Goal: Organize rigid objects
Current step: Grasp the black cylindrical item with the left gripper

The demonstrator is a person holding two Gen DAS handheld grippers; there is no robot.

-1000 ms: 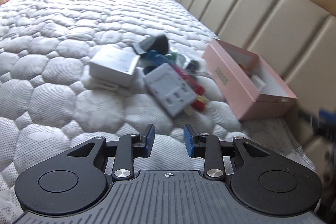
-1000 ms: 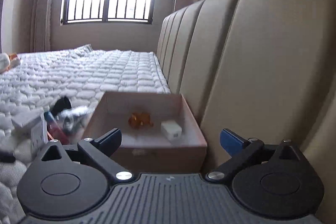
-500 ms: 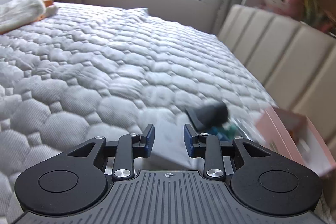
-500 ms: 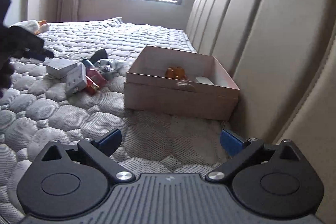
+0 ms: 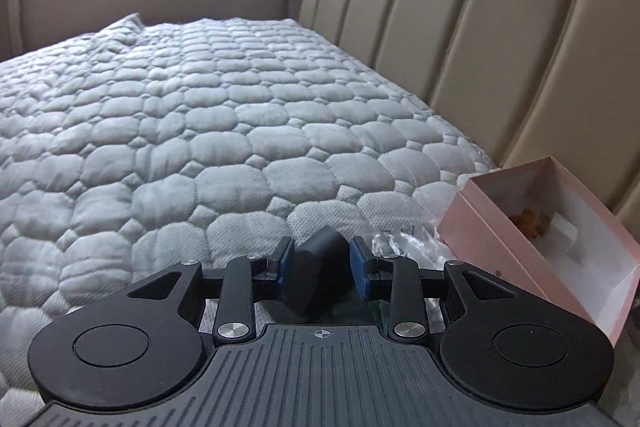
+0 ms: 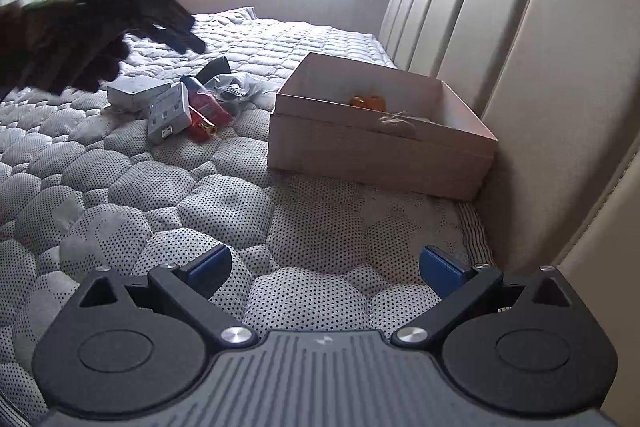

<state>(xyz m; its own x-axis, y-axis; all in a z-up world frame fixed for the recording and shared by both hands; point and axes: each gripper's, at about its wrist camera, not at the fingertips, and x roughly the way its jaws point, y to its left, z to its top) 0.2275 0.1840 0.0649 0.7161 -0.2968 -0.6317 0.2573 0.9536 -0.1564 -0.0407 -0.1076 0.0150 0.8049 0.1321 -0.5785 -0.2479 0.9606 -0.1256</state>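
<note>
- Two grippers work over a quilted bed [image 5: 200,131].
- Left gripper [image 5: 321,269] brackets a black block [image 5: 316,267]; contact unclear.
- Right gripper [image 6: 324,271] gapes empty.
- Pink box [image 6: 380,147] sits against the headboard [image 5: 460,47].

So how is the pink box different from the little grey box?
The pink box is far bigger than the grey box. The pink box is open on top, with an orange thing inside; the grey box looks shut. The pink box stands against the headboard, while the grey box lies in the pile of small things. Both are rectangular and rest on the quilted bed.
</note>
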